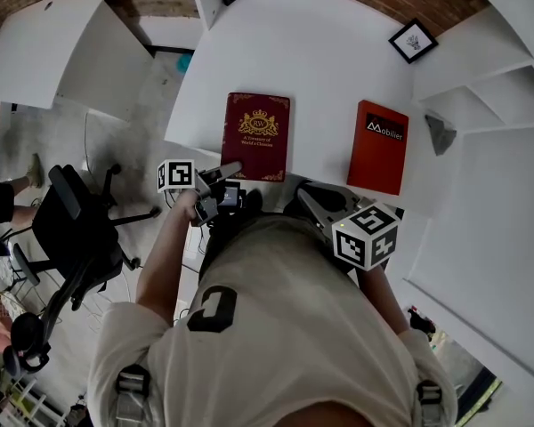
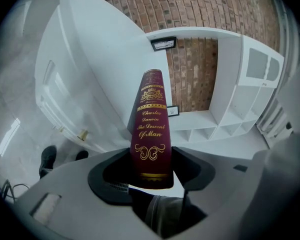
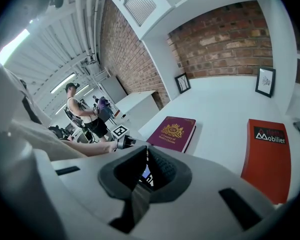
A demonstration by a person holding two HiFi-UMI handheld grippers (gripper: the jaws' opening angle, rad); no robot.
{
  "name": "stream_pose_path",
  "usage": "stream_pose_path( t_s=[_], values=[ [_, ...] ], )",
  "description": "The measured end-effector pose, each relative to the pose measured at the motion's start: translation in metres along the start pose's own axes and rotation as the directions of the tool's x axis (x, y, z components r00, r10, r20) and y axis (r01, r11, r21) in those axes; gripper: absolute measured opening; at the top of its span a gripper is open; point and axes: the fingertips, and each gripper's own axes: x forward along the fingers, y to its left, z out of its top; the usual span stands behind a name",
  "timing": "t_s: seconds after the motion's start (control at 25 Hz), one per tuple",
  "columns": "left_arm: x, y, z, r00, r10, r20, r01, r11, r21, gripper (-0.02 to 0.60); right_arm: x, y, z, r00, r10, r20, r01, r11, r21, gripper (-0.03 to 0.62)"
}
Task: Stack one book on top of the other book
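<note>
Gripping the near end of the maroon book (image 1: 255,136), the left tongs (image 2: 151,175) have their two dark pads pressed, as far as I can judge, one against each cover. The gilt-lettered spine stands between them. The right tongs (image 3: 145,168) sit closed on nothing, off the edge of the surface (image 1: 329,69) at about 5 o'clock from that book.

The step in hand looks like the pick-up: the book is seized but lies flat, not yet raised. The red book (image 1: 378,147) lies flat at 3 o'clock from it, well apart, with bare surface between them. The next move would call for lifting the maroon volume clear, carrying it toward 3 o'clock and lowering it square over the red cover. Held by one end only, a heavy hardback may droop, so the free tongs could support its far edge.

Both are rigid, rectangular hardbacks. The maroon one has a smooth, leather-like cover with a gold crest and border. The red one is plain and matte, with a dark label near its 12 o'clock end. The surface is smooth, white and hard.
</note>
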Motion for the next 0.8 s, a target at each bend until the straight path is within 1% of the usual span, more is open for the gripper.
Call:
stream_pose_path(
  t_s=[0.32, 0.44, 0.52, 0.64, 0.72, 0.8],
  values=[
    [-0.012, -0.006, 0.0, 0.998, -0.047, 0.045, 0.049, 0.998, -0.04, 0.229, 0.002, 0.005, -0.002, 1.0, 0.008, -0.006, -0.008, 1.0, -0.01, 0.006],
    [-0.015, -0.011, -0.002, 0.994, -0.086, 0.072, 0.091, 0.994, -0.062, 0.224, 0.001, 0.006, -0.003, 1.0, 0.008, -0.005, -0.008, 1.0, -0.011, 0.006],
    [-0.015, -0.016, -0.001, 0.99, -0.113, 0.084, 0.118, 0.991, -0.059, 0.221, 0.0, 0.005, -0.003, 1.0, 0.008, -0.004, -0.008, 1.0, -0.01, 0.006],
    [-0.012, -0.021, -0.002, 0.991, -0.114, 0.073, 0.118, 0.992, -0.052, 0.216, 0.0, 0.006, -0.005, 1.0, 0.009, -0.002, -0.009, 1.0, -0.011, 0.006],
    [-0.01, -0.025, -0.002, 0.989, -0.124, 0.081, 0.129, 0.989, -0.072, 0.215, -0.001, 0.007, -0.006, 1.0, 0.008, -0.001, -0.008, 1.0, -0.011, 0.006],
    [-0.01, -0.028, 0.002, 0.982, -0.144, 0.121, 0.157, 0.982, -0.106, 0.215, -0.003, 0.007, -0.006, 1.0, 0.005, 0.002, -0.005, 1.0, -0.008, 0.006]
  ],
)
